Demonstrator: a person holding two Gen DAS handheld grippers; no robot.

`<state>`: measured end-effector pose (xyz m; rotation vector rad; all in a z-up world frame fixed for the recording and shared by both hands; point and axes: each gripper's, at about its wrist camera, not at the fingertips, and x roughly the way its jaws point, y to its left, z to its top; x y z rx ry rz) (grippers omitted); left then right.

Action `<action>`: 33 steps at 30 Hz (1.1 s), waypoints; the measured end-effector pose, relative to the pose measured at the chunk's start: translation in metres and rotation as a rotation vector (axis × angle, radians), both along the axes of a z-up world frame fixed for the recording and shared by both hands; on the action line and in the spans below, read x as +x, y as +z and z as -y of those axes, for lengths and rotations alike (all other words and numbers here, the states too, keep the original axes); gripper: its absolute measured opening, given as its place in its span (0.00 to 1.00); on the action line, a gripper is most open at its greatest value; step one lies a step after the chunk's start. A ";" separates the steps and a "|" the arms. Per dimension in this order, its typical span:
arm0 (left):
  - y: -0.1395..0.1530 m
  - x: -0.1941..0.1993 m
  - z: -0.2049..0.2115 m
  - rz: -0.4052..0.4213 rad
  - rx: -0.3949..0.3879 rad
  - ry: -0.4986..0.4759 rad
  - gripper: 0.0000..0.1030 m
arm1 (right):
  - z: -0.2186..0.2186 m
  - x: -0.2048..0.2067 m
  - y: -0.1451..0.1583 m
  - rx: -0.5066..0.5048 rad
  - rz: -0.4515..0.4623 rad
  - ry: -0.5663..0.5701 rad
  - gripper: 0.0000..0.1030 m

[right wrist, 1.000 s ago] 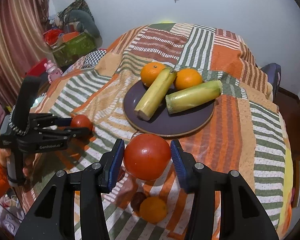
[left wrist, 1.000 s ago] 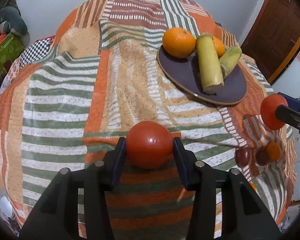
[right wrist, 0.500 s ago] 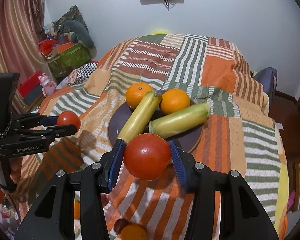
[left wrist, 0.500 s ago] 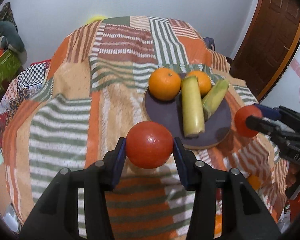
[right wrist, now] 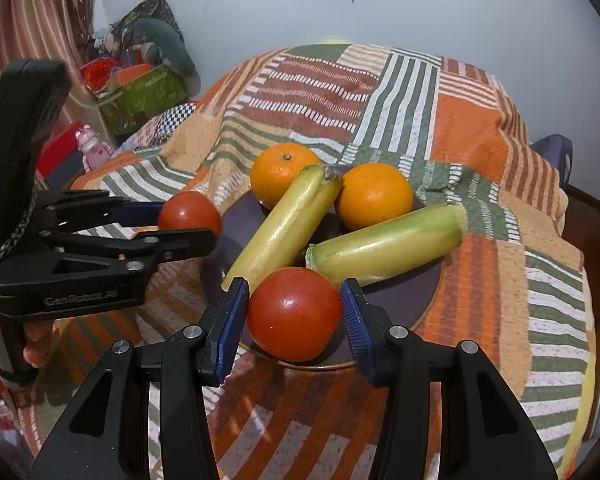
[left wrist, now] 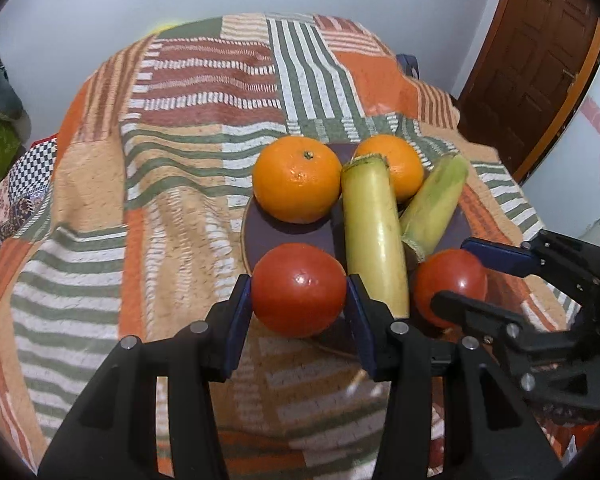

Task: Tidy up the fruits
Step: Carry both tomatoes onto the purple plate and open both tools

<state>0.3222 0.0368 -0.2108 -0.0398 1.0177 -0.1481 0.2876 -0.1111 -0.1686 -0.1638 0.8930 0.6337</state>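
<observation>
My left gripper (left wrist: 298,292) is shut on a red tomato (left wrist: 299,290) and holds it over the near left edge of the dark round plate (left wrist: 260,224). My right gripper (right wrist: 294,312) is shut on a second red tomato (right wrist: 294,314) over the plate's (right wrist: 404,300) near rim. The plate holds two oranges (left wrist: 297,179) (right wrist: 374,195) and two husked corn cobs (left wrist: 374,236) (right wrist: 388,246). The right gripper with its tomato (left wrist: 450,286) shows at the right of the left wrist view. The left gripper with its tomato (right wrist: 189,216) shows at the left of the right wrist view.
The plate lies on a round table under a striped patchwork cloth (left wrist: 180,208). A brown door (left wrist: 532,52) stands at the far right. A green box (right wrist: 140,96) and soft toys lie by the curtain at the far left. A chair (right wrist: 556,152) stands behind the table.
Both grippers have moved forward with their tomatoes, from over the bare cloth to over the plate's near edge. The small fruits on the cloth in front have dropped out of view.
</observation>
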 end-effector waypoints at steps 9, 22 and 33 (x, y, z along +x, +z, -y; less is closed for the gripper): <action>-0.017 0.016 0.001 -0.028 -0.003 0.008 0.45 | 0.001 0.004 -0.004 0.017 -0.005 0.012 0.44; -0.004 0.008 -0.002 -0.009 0.009 0.041 0.66 | 0.001 0.001 0.002 0.013 -0.002 -0.002 0.45; 0.043 -0.043 -0.007 0.067 0.022 0.046 0.66 | 0.023 -0.035 0.040 0.024 0.069 -0.032 0.51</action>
